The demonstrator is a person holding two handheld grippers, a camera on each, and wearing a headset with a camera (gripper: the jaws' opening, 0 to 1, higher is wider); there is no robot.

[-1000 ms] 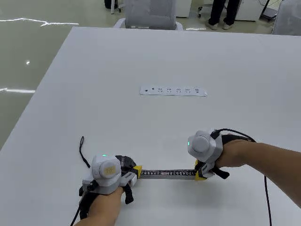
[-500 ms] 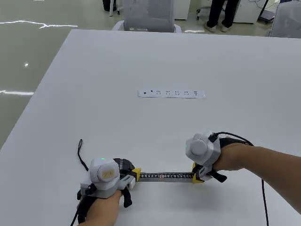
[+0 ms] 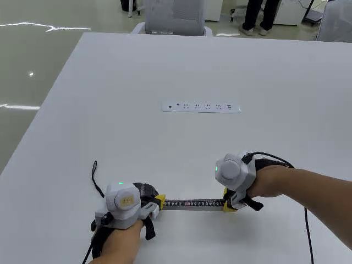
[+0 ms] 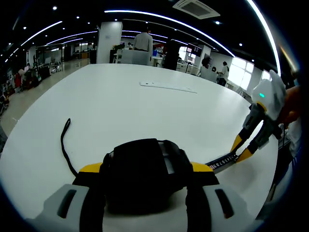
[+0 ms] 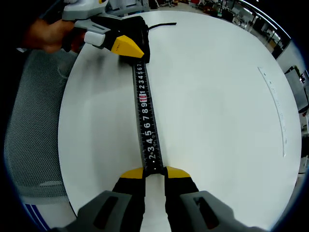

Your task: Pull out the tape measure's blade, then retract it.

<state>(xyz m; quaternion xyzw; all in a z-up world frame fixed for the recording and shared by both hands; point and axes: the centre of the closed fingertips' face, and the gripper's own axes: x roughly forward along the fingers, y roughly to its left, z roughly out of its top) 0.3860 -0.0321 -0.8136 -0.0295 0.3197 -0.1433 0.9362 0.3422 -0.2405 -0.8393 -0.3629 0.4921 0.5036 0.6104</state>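
The tape measure (image 4: 144, 181) was sitting on the table clamped in my left tongs (image 4: 145, 167), jaws snug against the black case on both sides. Its blade (image 5: 146, 125) ran flat along the tabletop from the case straight across to my right tongs (image 5: 154, 173), which were pinched narrow on the hook end. What had just changed: compared with a second earlier, the stretch of blade showing between the two tongs had got a bit shorter. My right tongs had crept in toward the left ones, while the left ones barely budged. So my guess was that the pull-out half was already done and I was into feeding the blade back. A good run of printed digits still showed ahead of the right tongs, so most of it still had to go in. I reckoned the thing to watch was letting go too early, since it'd probably whip back into the case. The black wrist strap (image 4: 65, 145) trailed off slack on the outer side of the left tongs. The power strip (image 3: 201, 107) lay well beyond both tongs out on the white table (image 3: 165, 60), nowhere near the action.
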